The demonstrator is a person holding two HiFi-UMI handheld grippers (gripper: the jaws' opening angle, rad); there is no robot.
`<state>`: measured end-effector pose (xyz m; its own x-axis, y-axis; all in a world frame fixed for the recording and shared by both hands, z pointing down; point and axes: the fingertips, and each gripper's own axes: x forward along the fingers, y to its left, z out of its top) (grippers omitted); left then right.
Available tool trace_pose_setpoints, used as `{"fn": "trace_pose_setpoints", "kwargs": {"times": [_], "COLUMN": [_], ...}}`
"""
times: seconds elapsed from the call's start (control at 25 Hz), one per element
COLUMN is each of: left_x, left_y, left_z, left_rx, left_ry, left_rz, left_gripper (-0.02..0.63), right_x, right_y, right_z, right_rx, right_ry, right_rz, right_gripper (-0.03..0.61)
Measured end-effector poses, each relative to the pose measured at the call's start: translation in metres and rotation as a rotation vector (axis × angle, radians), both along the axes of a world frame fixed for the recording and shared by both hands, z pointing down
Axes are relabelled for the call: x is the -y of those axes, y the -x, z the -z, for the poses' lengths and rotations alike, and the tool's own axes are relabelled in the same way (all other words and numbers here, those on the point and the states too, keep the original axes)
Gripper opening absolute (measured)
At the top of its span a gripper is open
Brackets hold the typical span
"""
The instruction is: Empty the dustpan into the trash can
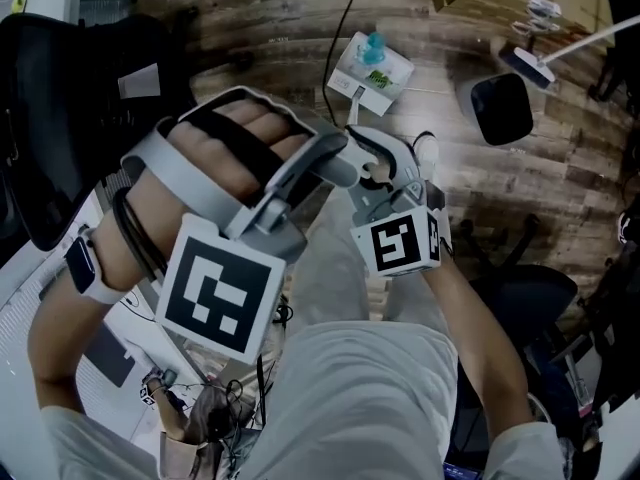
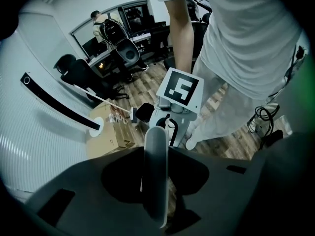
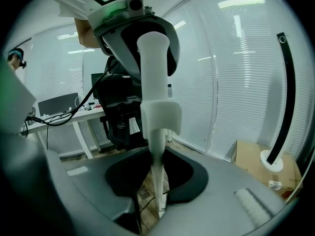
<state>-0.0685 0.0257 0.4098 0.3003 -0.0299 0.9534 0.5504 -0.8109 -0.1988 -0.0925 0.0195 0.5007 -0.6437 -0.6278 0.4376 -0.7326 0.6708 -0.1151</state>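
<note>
A long white handle (image 3: 155, 73) with a blocky collar runs from one gripper to the other, and both hold it; I cannot see what is at its end. My left gripper (image 1: 300, 183) points steeply down and is shut on the handle's rounded end (image 2: 155, 171). My right gripper (image 1: 385, 173) is shut on the thin part (image 3: 157, 181) below the collar. The two grippers sit close together over the person's legs. A dark open bin (image 1: 500, 108) stands on the wood floor at upper right. A white pole with a small head (image 1: 525, 63) lies beside the bin.
A white box with a teal item (image 1: 370, 68) and a cable lie on the floor ahead. A black office chair (image 1: 50, 98) stands at left, another chair base (image 1: 530, 298) at right. A cardboard box (image 2: 110, 127) sits by the blinds. Cables hang near the white desk (image 1: 20, 278).
</note>
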Motion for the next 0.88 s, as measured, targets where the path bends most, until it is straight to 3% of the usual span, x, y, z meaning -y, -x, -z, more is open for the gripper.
{"fn": "trace_pose_setpoints", "kwargs": {"times": [0.36,0.88], "left_x": [-0.007,-0.019], "left_y": [-0.016,-0.045], "left_z": [0.062,0.157], "left_rx": [-0.02,-0.071], "left_ry": [0.008,-0.029], "left_rz": [0.081,0.101], "left_gripper": [0.121,0.121], "right_x": [-0.009,-0.017], "right_y": [-0.018,-0.05], "right_z": [0.062,0.157], "right_rx": [0.0,-0.001], "right_ry": [-0.02,-0.101], "right_rz": [0.021,0.021], "right_gripper": [0.095,0.095]}}
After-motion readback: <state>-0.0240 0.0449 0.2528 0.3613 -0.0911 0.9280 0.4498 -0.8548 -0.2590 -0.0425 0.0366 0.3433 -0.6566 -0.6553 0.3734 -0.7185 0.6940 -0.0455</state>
